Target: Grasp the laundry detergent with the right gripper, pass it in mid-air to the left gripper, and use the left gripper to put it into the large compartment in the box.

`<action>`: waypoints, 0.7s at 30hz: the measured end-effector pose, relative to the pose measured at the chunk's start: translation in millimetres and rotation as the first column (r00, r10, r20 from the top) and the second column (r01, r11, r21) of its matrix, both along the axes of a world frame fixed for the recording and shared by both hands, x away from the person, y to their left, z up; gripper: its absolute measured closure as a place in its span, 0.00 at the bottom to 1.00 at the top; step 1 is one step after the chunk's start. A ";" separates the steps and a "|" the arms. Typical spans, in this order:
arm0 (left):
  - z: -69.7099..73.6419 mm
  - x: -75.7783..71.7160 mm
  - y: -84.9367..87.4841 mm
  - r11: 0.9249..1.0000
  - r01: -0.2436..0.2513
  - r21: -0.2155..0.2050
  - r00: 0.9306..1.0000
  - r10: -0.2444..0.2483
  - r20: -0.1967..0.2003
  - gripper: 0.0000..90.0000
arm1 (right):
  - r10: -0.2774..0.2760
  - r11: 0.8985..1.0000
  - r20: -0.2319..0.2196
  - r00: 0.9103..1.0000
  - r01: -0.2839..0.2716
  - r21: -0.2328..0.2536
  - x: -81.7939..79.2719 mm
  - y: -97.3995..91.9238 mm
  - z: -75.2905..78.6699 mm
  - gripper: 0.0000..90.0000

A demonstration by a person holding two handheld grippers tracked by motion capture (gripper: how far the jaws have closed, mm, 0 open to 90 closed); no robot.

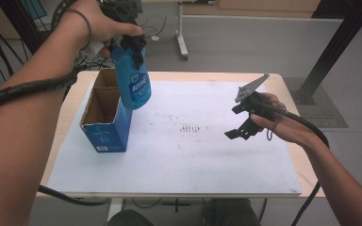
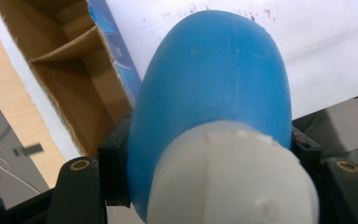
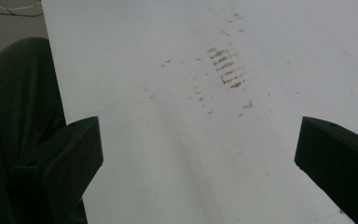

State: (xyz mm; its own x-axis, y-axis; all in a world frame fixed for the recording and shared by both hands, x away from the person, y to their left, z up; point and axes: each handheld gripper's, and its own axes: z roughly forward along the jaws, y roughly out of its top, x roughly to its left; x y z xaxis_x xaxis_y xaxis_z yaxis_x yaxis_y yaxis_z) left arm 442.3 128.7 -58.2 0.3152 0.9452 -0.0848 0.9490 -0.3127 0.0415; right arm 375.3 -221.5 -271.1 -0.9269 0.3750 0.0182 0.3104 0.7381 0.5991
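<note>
Left gripper [image 1: 133, 44] is clamping the blue bottle [image 1: 134, 82] near its top, where the shoulder narrows toward the white cap [image 2: 233, 179], and is holding it in the air above the open cardboard box [image 1: 104, 126] at the left of the white board [image 1: 207, 160]. In the left gripper view the black jaws are pressing on either side of the blue body just below the cap, with the box's two brown compartments lying beneath. Right gripper [image 1: 240, 127] is hanging over the right part of the board with its jaws spread wide and nothing between them.

The bottle is looking like smooth, rounded moulded plastic, so it is probably slippery and slightly yielding under the pads; whether it is holding liquid cannot be told, so its weight is staying uncertain. Hanging from a grip high up, it is tilting a little, and a full bottle would tend to swing. The shoulder under the cap is seeming the soundest place to hold, since the widening body is giving the jaws a ledge against sliding. The box is appearing light and thin-walled, likely to shift if the bottle is bumping its rim.
</note>
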 end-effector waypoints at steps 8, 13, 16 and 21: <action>32.2 3.9 18.0 0.993 -0.122 0.007 0.992 0.121 0.029 0.40 | -0.026 1.000 0.025 0.999 0.026 -0.013 -0.2 -10.9 9.7 0.01; 48.8 5.6 35.6 0.977 -0.215 -0.008 0.976 0.215 0.028 0.40 | -0.040 0.999 0.040 0.998 0.040 -0.018 -0.9 -17.2 18.2 0.01; 58.1 5.4 44.7 0.965 -0.262 -0.002 0.964 0.262 0.038 0.40 | -0.038 0.999 0.049 0.998 0.040 -0.028 -1.7 -20.0 21.4 0.01; 63.7 4.4 59.3 0.944 -0.329 0.016 0.943 0.328 0.059 0.40 | -0.050 0.998 0.053 0.997 0.052 -0.029 -3.3 -25.0 23.3 0.01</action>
